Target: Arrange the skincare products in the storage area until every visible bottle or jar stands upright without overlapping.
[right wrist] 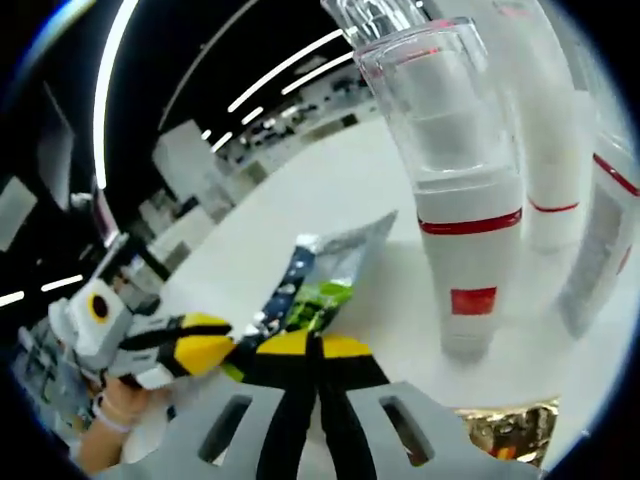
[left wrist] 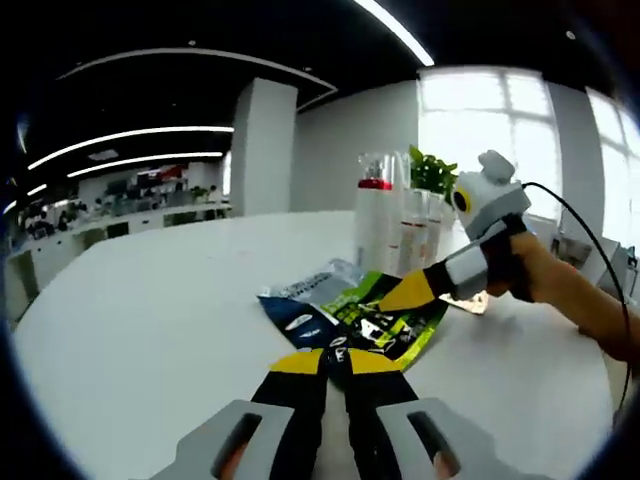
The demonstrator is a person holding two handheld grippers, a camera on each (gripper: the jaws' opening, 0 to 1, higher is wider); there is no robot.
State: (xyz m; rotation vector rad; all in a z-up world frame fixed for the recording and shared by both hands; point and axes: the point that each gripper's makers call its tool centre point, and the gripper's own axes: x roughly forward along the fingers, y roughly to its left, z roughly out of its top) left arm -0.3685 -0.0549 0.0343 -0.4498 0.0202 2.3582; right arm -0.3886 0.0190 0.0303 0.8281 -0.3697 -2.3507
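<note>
- The left gripper (left wrist: 338,362) has its jaws pressed together, tips at the near edge of the flat green sachet (left wrist: 392,318) on the white table (left wrist: 150,320).
- The right gripper (right wrist: 312,346) is also closed, holding nothing that I can see.
- The pump bottle (right wrist: 462,215) stands upright just beyond the right tips, long axis vertical, beside other upright bottles (right wrist: 560,170).
- The sachets lie flat, overlapping, long axis pointing away from the left fingers.
- Judgement: the bottles look arranged; next move probably needs opening the jaws to separate the sachets.
</note>
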